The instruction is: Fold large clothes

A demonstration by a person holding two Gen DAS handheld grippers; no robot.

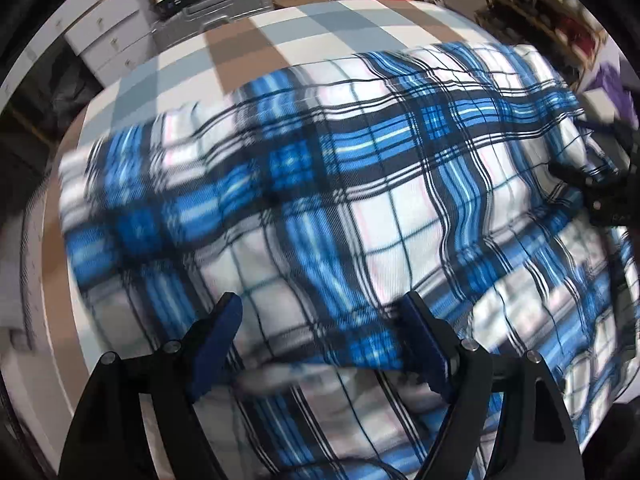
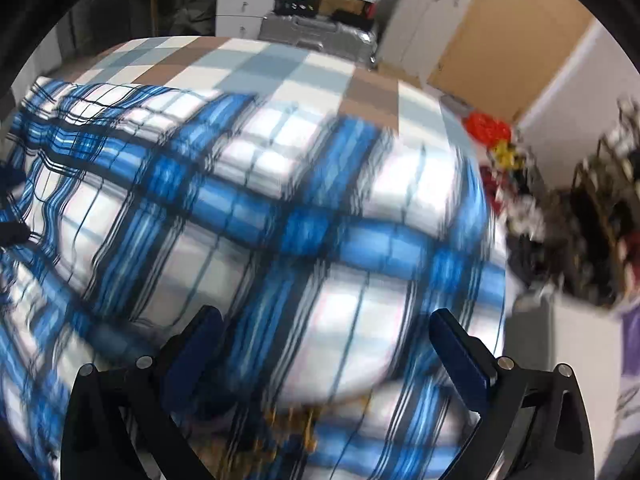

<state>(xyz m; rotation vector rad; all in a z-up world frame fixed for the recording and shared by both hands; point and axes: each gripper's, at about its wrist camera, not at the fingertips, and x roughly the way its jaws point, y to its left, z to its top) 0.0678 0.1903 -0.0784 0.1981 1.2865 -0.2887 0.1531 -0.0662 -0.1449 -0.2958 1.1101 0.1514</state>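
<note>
Plaid cloth [image 1: 360, 184] covers checked table [image 1: 280, 40]; drawers [image 1: 108, 36], suitcase [image 2: 320, 36] behind.

Motion blur smears the left part of the blue, white and black plaid fabric sheet [image 1: 320, 200] in the left wrist view and nearly all of it in the right wrist view. Its lower edge is cut off by both pictures. A blurred orange-brown patch [image 2: 292, 420] cannot be identified. The cluttered dark shelf [image 2: 592, 220] is indistinct.
</note>
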